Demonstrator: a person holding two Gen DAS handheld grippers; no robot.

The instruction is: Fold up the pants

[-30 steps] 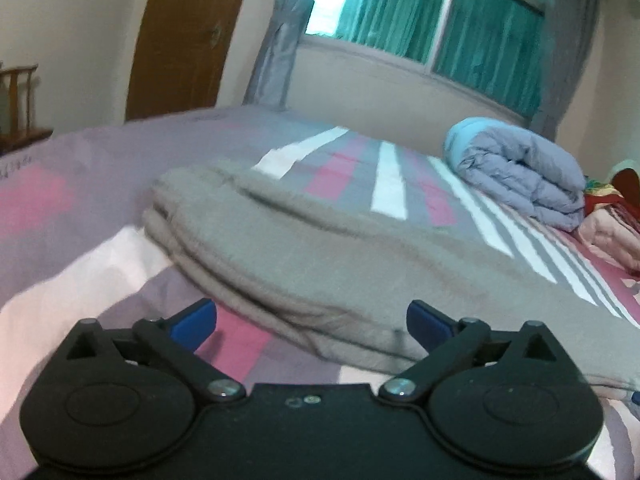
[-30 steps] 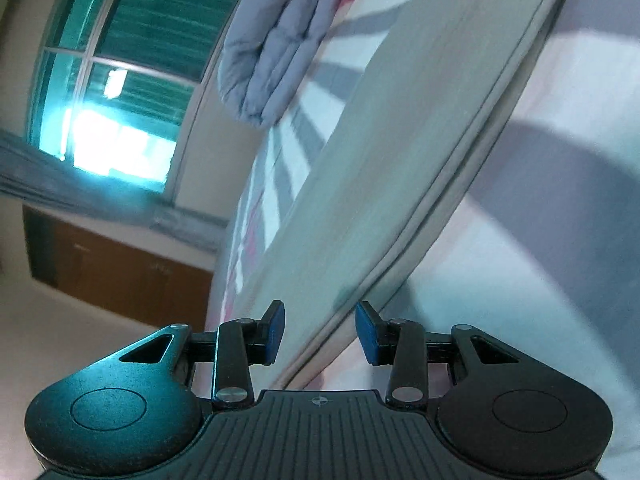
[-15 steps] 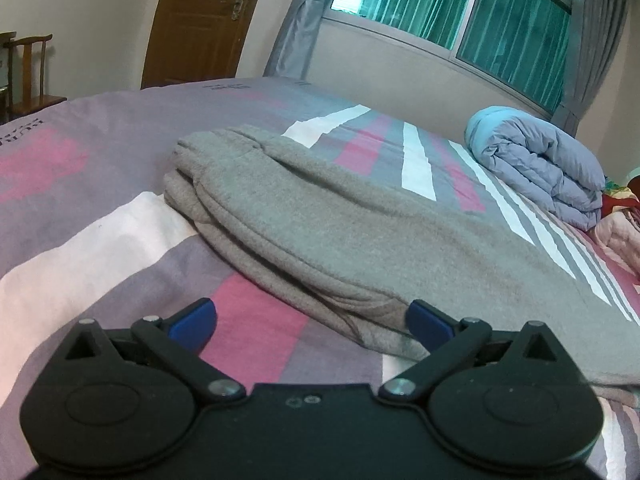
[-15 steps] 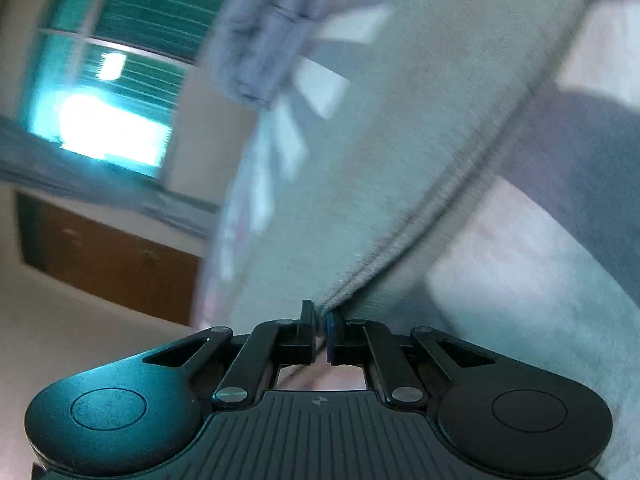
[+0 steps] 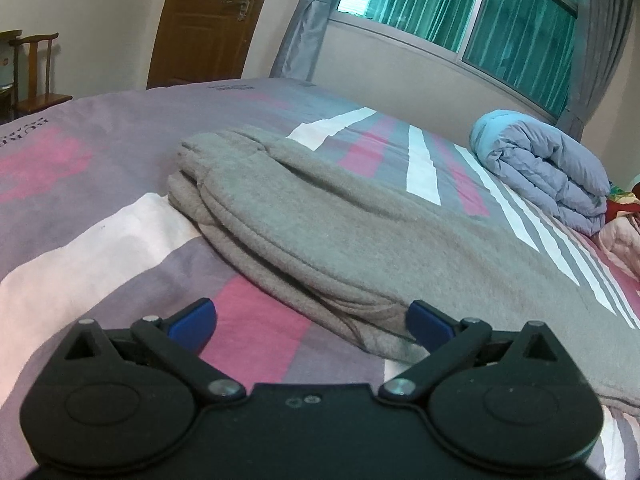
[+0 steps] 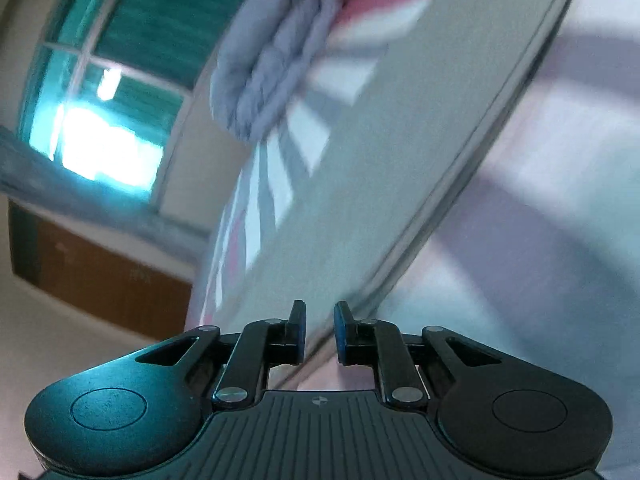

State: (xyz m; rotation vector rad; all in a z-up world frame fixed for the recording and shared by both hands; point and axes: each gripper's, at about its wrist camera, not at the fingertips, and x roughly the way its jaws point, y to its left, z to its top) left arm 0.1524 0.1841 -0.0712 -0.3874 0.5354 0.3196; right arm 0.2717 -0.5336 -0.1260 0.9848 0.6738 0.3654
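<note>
Grey fleece pants [image 5: 340,236] lie folded lengthwise on the striped bed [image 5: 100,248], waistband end at the far left. My left gripper [image 5: 310,322] is open wide just in front of the pants' near edge, empty. In the right wrist view, tilted and blurred, the pants [image 6: 360,168] run diagonally. My right gripper [image 6: 320,332] is slightly open with the pants' seamed edge passing between its blue pads [image 6: 298,334], not clamped.
A rolled blue-grey quilt [image 5: 544,168] lies at the bed's far right, with pink bedding [image 5: 624,240] beside it. A wooden door [image 5: 208,20], a chair [image 5: 36,72] and a curtained window [image 5: 460,12] stand beyond the bed.
My right gripper closed on the pants' edge half a second ago and has now opened a little. My left gripper stayed open while its view rose and steadied.
</note>
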